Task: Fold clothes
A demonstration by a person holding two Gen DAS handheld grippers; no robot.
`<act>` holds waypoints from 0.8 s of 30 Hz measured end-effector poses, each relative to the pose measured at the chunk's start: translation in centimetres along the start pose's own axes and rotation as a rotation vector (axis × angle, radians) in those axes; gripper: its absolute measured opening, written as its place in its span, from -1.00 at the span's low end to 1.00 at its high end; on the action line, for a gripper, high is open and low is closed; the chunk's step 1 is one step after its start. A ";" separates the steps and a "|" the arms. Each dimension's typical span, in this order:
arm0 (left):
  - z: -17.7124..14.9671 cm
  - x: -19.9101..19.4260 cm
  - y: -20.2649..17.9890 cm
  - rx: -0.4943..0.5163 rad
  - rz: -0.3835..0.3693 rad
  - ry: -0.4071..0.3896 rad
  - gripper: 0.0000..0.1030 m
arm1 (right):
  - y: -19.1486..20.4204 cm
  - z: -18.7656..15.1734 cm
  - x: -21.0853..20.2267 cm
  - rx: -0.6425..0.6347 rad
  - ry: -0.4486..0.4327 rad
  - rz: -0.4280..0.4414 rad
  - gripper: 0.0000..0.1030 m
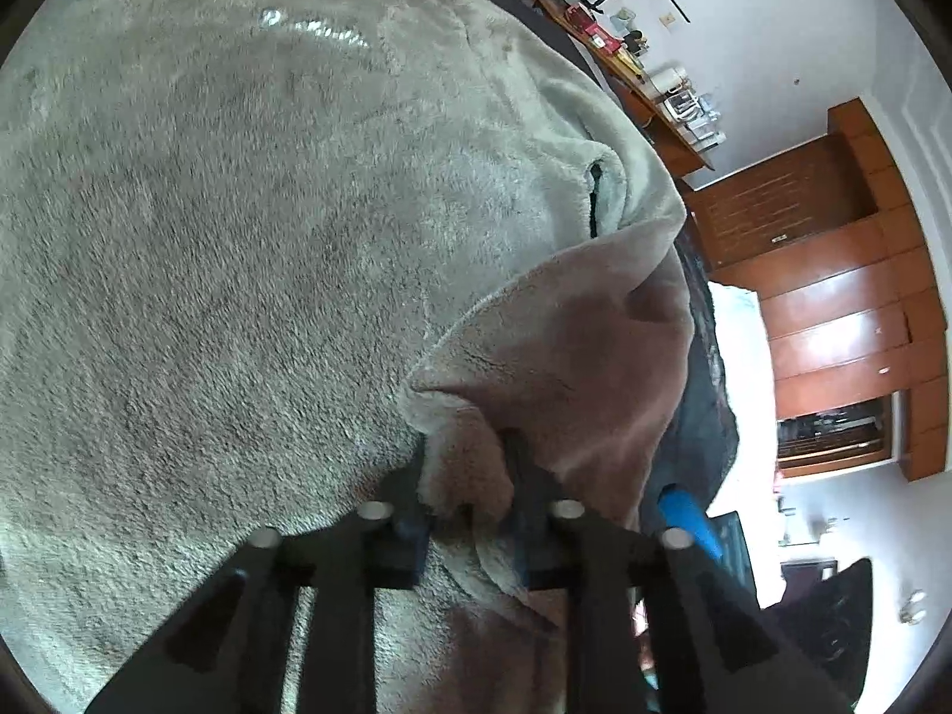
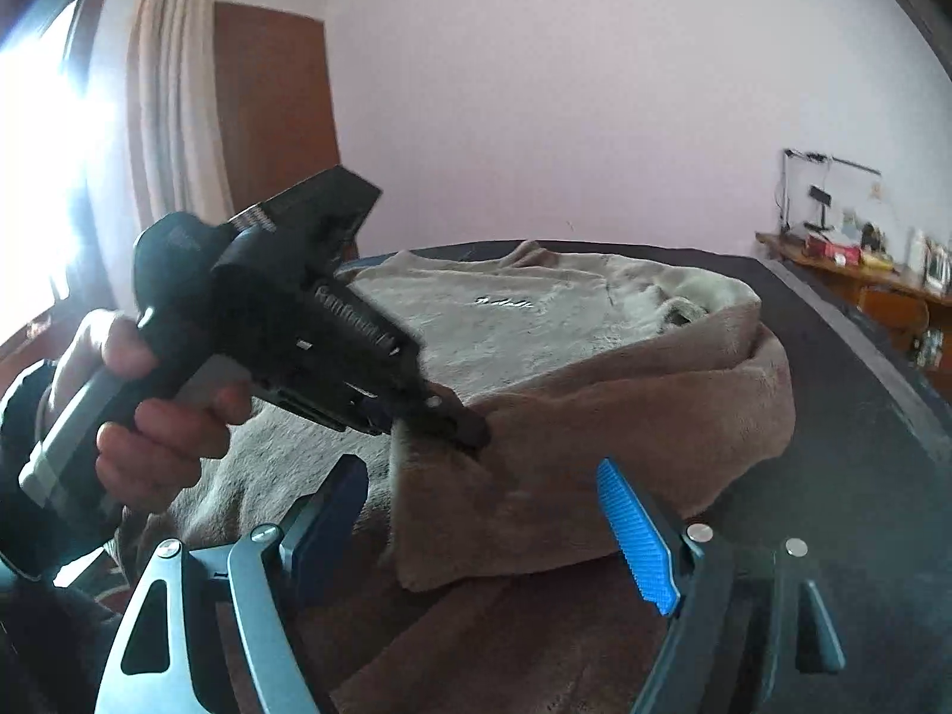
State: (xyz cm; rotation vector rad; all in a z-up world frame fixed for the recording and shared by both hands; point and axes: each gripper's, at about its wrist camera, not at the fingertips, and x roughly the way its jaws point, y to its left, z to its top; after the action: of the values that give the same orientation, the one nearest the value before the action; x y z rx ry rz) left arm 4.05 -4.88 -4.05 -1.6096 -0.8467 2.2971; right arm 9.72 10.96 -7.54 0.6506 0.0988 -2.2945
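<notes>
My left gripper [image 1: 470,476] is clamped on a bunched edge of the plush garment [image 1: 238,238], a fleecy grey-beige piece that fills almost the whole left wrist view. The fabric is squeezed between my 2 dark fingers [image 1: 523,476], and a flap of it, pinkish-brown in this light, rises from the pinch and curls toward the right. A short dark slit in the fleece sits farther off, and a small shiny mark lies near the far edge.

From the right wrist view, the garment [image 2: 535,321] lies spread on a dark surface [image 2: 863,416], with the near right part folded up and over in a thick roll. The left gripper [image 2: 470,431] bites into that folded edge, held by the person's left hand [image 2: 149,416] around its handle. My right gripper [image 2: 482,529] is spread wide apart, holding nothing: 1 dark finger on the left, 1 blue ribbed finger [image 2: 636,535] on the right, with the near corner of the folded flap lying between them.

A wooden shelf [image 2: 845,262] with small clutter lines the far right wall, and a curtain [image 2: 172,89] hangs at the far left.
</notes>
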 end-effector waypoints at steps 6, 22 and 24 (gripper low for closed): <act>1.9 -3.2 -2.0 0.082 0.013 -0.119 -0.77 | -1.8 -0.2 -0.8 0.090 -0.050 -0.064 0.59; 12.2 -20.1 3.8 0.019 0.017 -0.535 -0.77 | -5.1 0.3 0.7 0.181 0.055 -0.173 0.59; 12.5 -21.4 6.8 -0.045 0.024 -0.564 -0.77 | -5.2 1.3 1.7 0.151 0.085 -0.195 0.59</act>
State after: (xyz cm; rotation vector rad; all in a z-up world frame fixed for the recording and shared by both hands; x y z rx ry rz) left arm 1.86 -24.81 12.05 -0.9847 -0.9930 2.8123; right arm 4.61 13.33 -7.89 0.8492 0.0308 -2.4789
